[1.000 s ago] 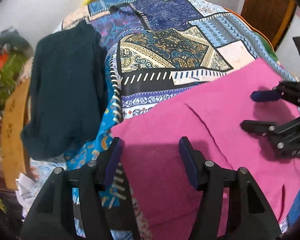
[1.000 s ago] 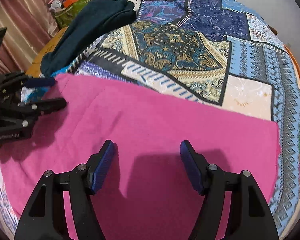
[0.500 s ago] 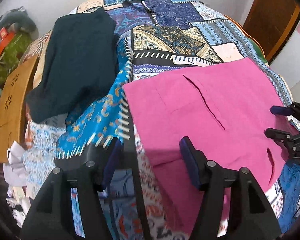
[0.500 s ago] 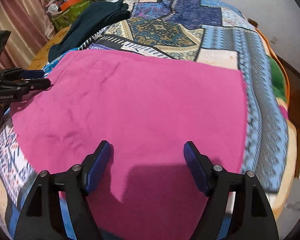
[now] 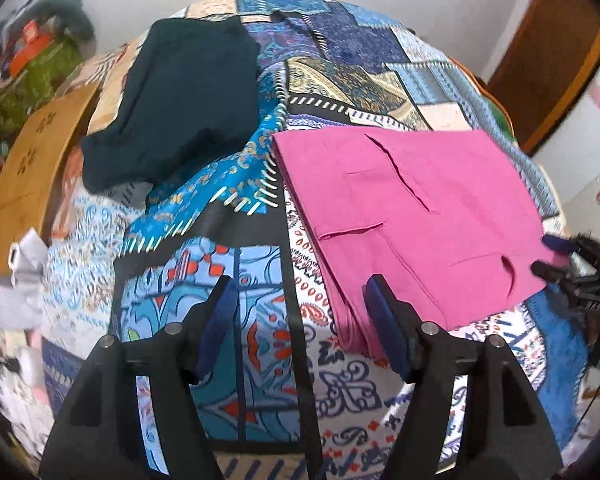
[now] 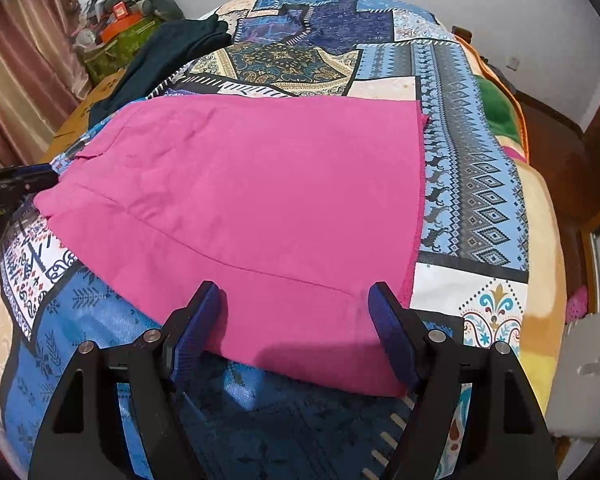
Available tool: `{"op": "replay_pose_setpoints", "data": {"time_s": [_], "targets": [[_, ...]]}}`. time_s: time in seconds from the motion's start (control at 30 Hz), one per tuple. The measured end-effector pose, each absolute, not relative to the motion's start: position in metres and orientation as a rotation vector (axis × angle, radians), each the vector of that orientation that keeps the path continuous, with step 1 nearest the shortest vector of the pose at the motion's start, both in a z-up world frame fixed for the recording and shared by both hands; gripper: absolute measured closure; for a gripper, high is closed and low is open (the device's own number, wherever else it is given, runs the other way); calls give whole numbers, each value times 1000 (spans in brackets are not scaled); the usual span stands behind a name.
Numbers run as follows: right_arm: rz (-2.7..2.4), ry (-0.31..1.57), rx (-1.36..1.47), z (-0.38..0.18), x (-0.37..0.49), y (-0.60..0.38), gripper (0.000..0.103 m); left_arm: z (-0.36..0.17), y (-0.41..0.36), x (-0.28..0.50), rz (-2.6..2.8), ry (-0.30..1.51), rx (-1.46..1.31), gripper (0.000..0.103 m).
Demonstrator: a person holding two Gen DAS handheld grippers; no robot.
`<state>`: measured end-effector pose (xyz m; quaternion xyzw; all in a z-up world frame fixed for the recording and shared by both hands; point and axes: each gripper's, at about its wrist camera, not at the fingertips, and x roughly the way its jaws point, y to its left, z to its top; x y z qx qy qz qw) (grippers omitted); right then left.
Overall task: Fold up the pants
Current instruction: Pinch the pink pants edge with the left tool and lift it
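Plainly soft and light, the bright pink woven-cloth pants (image 6: 260,208) lie folded into a flat, roughly rectangular stack on the patchwork-printed blue bedspread (image 6: 480,184), towards the bed's near edge and well clear of its far end. In the left wrist view the pink stack (image 5: 412,208) shows pocket slits and several layers at its near-left corner, so I judge it thin, limp and likely to slide layer over layer if dragged. The left gripper (image 5: 300,312) hangs open with nothing in it, its jaws having just been opening, over bare bedspread with its right finger just at the stack's near-left corner. The right gripper (image 6: 296,320) is also released, its jaws having widened within the last second and now about steady; they straddle the near edge of the pants with no pad pressing on cloth. For another fold, I would pinch all layers together at the two near corners, where the edges are exposed, and lift rather than pull. A dark teal folded garment (image 5: 176,104) lies apart near the bed's far-left edge.
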<state>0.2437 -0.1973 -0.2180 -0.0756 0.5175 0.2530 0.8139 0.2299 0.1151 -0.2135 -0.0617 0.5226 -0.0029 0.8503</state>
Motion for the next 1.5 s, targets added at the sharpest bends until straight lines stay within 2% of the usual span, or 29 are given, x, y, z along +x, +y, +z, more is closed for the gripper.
{"op": "replay_pose_setpoints", "data": {"time_s": [0.13, 0.4, 0.53, 0.7, 0.83, 1.03, 1.23, 1.33, 1.37, 1.5], "targets": [[530, 1093, -183, -208, 244, -193, 30, -198, 125, 221, 40, 1067, -194, 36], [616, 932, -170, -166, 239, -155, 30, -179, 118, 209, -5, 1025, -299, 36], [640, 942, -182, -179, 242, -133, 30, -188, 103, 205, -43, 1064, -319, 36], [671, 1052, -206, -215, 248, -123, 30, -201, 86, 202, -82, 1120, -326, 36], [686, 1086, -168, -216, 249, -129, 29, -204, 75, 201, -131, 1128, -336, 35], [686, 1082, -159, -219, 245, -128, 29, -212, 62, 217, -233, 1139, -421, 26], [684, 1083, -143, -220, 245, -128, 29, -222, 60, 241, -239, 1146, -488, 26], [682, 1078, -142, -220, 244, -129, 29, -223, 60, 251, -166, 1152, -467, 53], [682, 1079, -137, -220, 244, -130, 29, -224, 61, 254, -131, 1146, -453, 66], [683, 1079, -129, -218, 243, -131, 29, -224, 62, 252, -86, 1103, -425, 77]]}}
